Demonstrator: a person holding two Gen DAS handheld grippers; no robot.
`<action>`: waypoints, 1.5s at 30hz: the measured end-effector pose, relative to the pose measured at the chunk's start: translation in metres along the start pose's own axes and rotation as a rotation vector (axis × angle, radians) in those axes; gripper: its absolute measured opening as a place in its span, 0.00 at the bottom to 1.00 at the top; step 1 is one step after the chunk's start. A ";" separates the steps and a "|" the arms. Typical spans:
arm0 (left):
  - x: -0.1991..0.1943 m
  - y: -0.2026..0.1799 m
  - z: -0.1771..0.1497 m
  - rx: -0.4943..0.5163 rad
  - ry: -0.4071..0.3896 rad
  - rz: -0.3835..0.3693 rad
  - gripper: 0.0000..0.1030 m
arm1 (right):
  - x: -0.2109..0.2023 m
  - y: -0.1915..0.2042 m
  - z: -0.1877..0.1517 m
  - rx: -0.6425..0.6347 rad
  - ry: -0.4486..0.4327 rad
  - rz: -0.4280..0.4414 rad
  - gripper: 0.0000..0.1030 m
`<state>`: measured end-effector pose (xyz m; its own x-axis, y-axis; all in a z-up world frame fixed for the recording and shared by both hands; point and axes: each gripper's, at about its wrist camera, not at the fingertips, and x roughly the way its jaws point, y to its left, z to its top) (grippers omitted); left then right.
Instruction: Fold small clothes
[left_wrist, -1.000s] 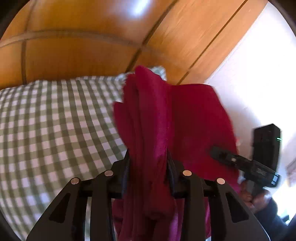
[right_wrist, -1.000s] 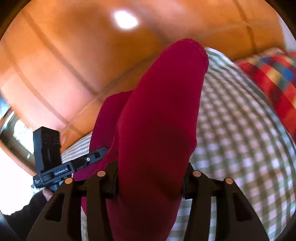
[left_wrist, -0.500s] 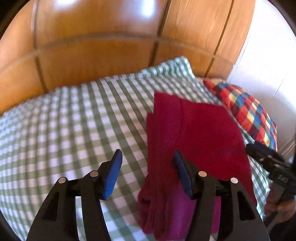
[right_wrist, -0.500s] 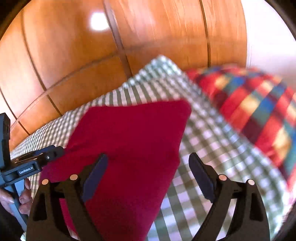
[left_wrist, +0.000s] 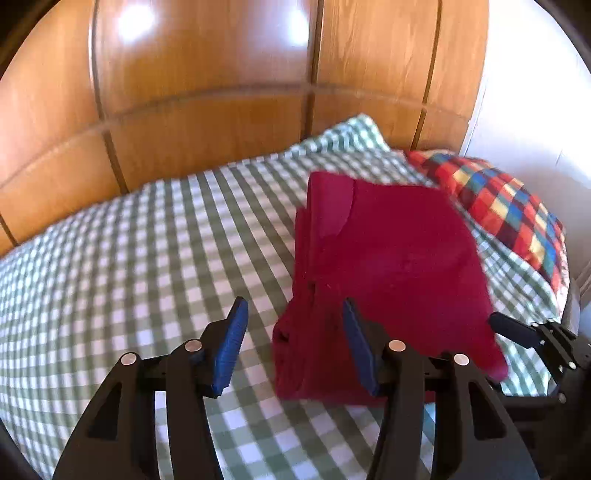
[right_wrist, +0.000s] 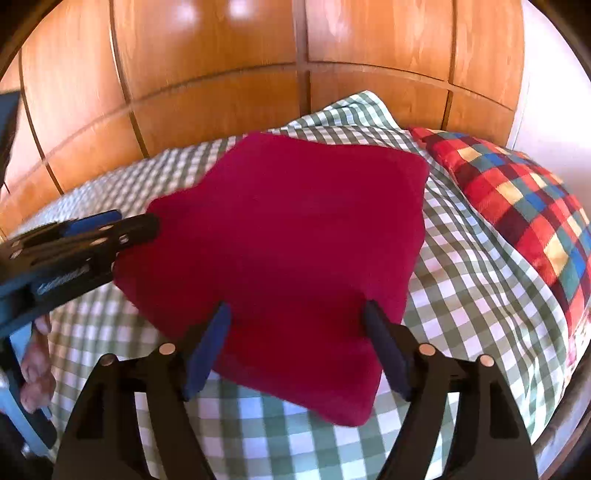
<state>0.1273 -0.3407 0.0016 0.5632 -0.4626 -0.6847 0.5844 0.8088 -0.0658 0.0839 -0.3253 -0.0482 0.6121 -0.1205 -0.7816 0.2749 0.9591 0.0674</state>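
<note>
The red garment lies folded into a thick, roughly square bundle on the green-checked bed sheet, just beside the multicoloured plaid pillow and in front of the wooden headboard. Its layered edges show on the side nearest the left hand-held gripper, where the stack looks a little uneven.

Neither tool grips the cloth. The left hand-held gripper's jaws stand about half apart and are closing slightly, with only the garment's near corner and bare sheet between them; no pad presses on fabric. The right hand-held gripper is wide, its jaws also narrowing, and hovers over the near edge of the bundle without pinching it.

The fold appears done, so the sensible step is to tidy or leave it. To do that well, come down level, press the loose layered edge flat instead of tugging, and lift both tools straight away so no pad drags a layer open.
</note>
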 end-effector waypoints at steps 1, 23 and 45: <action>-0.007 0.001 0.000 -0.006 -0.013 -0.001 0.51 | -0.007 -0.001 -0.002 0.022 -0.010 0.007 0.73; -0.113 0.006 -0.034 -0.067 -0.140 0.103 0.80 | -0.091 0.027 -0.028 0.170 -0.141 -0.149 0.98; -0.122 0.004 -0.048 -0.053 -0.145 0.122 0.91 | -0.105 0.033 -0.034 0.156 -0.180 -0.187 0.98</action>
<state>0.0331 -0.2635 0.0500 0.7084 -0.4047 -0.5783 0.4776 0.8781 -0.0294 0.0035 -0.2724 0.0149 0.6581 -0.3479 -0.6678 0.4974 0.8667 0.0386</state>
